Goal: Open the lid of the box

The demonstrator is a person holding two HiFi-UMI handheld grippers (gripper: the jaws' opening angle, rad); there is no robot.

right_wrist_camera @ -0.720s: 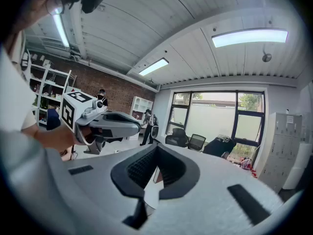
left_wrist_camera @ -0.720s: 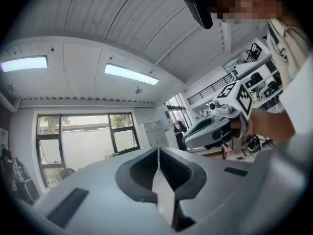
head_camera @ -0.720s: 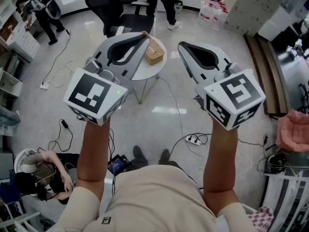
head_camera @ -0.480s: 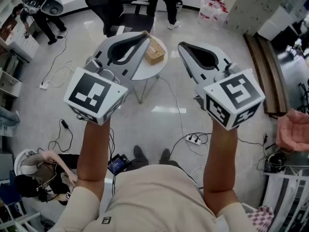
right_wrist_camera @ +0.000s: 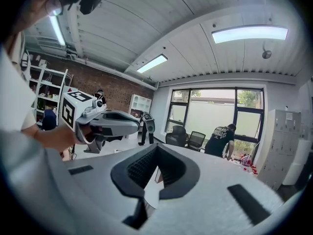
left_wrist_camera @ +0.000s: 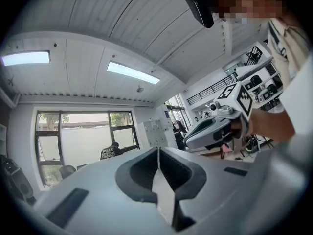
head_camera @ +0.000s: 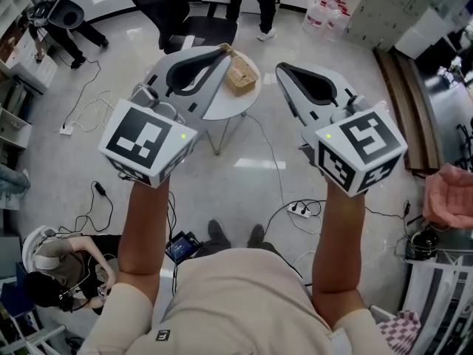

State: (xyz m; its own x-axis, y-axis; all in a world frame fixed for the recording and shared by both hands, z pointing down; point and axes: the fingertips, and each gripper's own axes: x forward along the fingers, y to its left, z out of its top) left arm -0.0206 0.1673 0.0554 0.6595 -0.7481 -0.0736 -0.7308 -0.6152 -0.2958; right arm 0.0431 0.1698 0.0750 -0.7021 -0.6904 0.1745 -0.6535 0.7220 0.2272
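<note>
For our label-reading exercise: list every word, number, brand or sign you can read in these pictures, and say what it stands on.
No text can be read.
The left marker cube and right marker cube: square patterns, not letters.
The shirt logo: too small to read.
Back print on a bystander's black shirt: blurred.
The box: no legible print.

The box [head_camera: 241,80] stands alone on a small round table [head_camera: 224,108], with bare tabletop at its 6 o'clock side. The left gripper [head_camera: 222,52] crowds its 9 o'clock edge. An office chair [head_camera: 211,29] blocks 12 o'clock, and cables [head_camera: 275,172] trail at 5 o'clock.
</note>
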